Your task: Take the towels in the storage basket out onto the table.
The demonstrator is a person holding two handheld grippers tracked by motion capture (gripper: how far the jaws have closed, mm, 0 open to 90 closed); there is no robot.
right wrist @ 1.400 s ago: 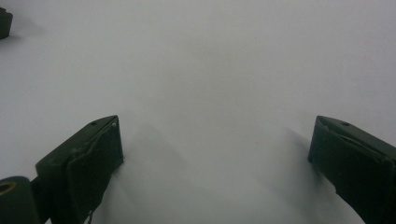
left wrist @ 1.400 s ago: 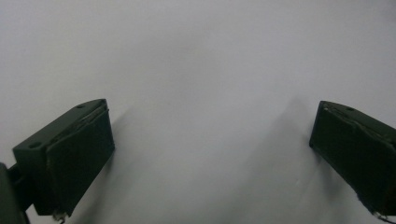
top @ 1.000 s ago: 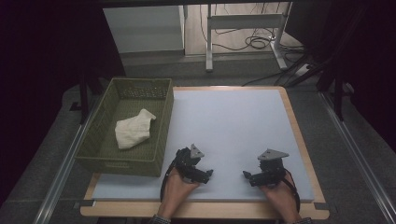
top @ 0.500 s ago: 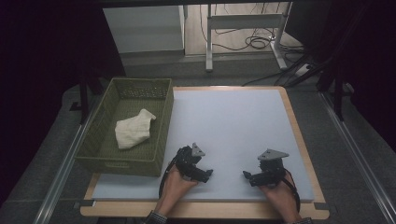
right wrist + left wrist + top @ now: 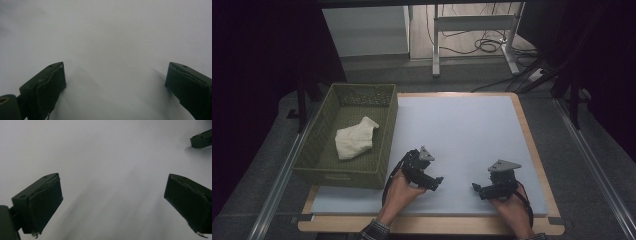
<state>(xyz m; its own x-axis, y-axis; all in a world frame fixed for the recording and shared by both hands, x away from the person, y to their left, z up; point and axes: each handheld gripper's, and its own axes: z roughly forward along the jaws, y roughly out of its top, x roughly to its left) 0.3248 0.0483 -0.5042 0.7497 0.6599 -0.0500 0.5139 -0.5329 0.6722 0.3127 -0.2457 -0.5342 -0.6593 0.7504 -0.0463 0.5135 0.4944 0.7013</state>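
Note:
My left gripper (image 5: 436, 182) rests low over the pale mat (image 5: 462, 135) near the table's front edge, held in a hand, its jaws pointing right. In the left gripper view my left gripper (image 5: 112, 180) is open, with only bare mat between its jaws. My right gripper (image 5: 476, 188) sits a short way to the right, jaws pointing left toward the other one. In the right gripper view my right gripper (image 5: 115, 66) is also open and holds nothing. A crumpled white cloth (image 5: 355, 138) lies inside a green woven basket (image 5: 387, 135) at the left of the table.
The other gripper's black jaw tip (image 5: 201, 140) shows at the top right of the left gripper view. The table's wooden rim (image 5: 532, 150) frames the mat. Beyond the table are desk legs (image 5: 436, 45) and cables (image 5: 484, 46) on the floor.
The left hand and its gripper have shifted slightly right and forward. The right gripper has hardly moved. Both stay open.

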